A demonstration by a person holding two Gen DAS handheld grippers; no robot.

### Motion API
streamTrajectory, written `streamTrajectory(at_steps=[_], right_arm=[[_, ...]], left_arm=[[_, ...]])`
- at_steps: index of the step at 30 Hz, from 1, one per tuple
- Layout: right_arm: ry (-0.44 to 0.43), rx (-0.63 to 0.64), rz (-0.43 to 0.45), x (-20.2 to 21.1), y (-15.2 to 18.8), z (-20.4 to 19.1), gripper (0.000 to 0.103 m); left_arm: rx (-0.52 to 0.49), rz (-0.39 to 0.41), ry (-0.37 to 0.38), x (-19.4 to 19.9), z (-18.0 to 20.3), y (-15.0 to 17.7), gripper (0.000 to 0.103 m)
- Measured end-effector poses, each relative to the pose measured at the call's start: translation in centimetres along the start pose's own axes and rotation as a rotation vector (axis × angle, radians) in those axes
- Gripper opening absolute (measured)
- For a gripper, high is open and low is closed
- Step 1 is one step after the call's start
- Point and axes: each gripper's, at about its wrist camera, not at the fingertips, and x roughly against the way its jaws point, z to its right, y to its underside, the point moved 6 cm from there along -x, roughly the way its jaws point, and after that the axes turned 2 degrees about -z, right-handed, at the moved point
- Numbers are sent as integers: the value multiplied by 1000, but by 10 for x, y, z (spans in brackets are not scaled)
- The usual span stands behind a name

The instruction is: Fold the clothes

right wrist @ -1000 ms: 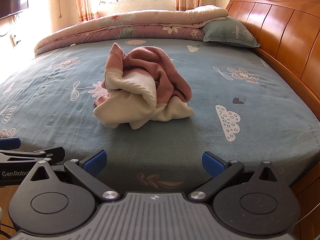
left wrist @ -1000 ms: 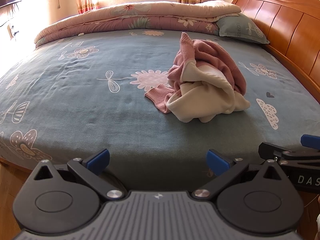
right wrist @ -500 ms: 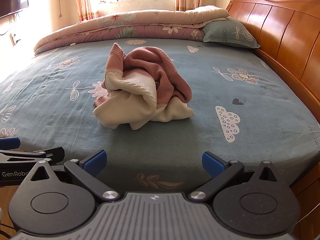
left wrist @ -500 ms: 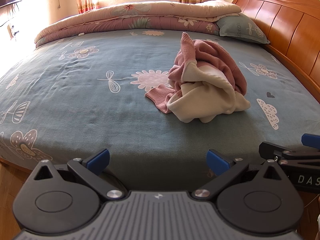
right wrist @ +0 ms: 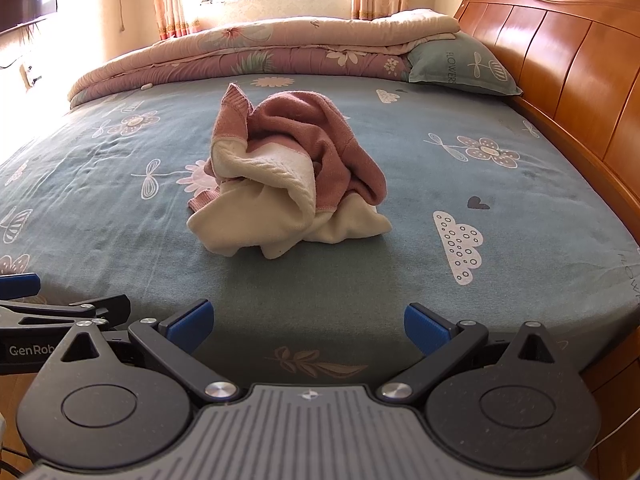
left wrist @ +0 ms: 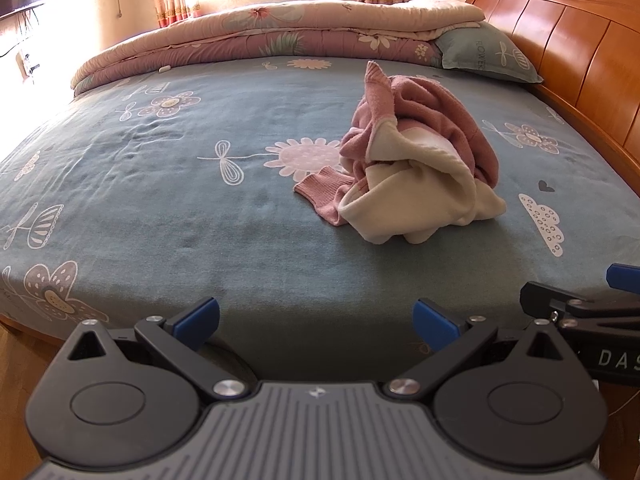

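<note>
Folding hasn't really started yet: the pink-and-cream sweater [right wrist: 292,176] sits in a crumpled heap mid-bed [right wrist: 520,208], nearer the headboard [right wrist: 560,60] side. Left gripper [left wrist: 316,320] and right gripper [right wrist: 308,324] both hover off the near edge, spread wide, holding nothing. Next up, probably reach in and spread it flat.
</note>
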Motion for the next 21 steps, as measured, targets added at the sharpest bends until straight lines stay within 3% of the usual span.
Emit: streamTrajectory(at_steps=[21], right_arm=[[0,11,17,3,-5,-5,103]], left_arm=[[-8,21,-10,2,-2,-5,102]])
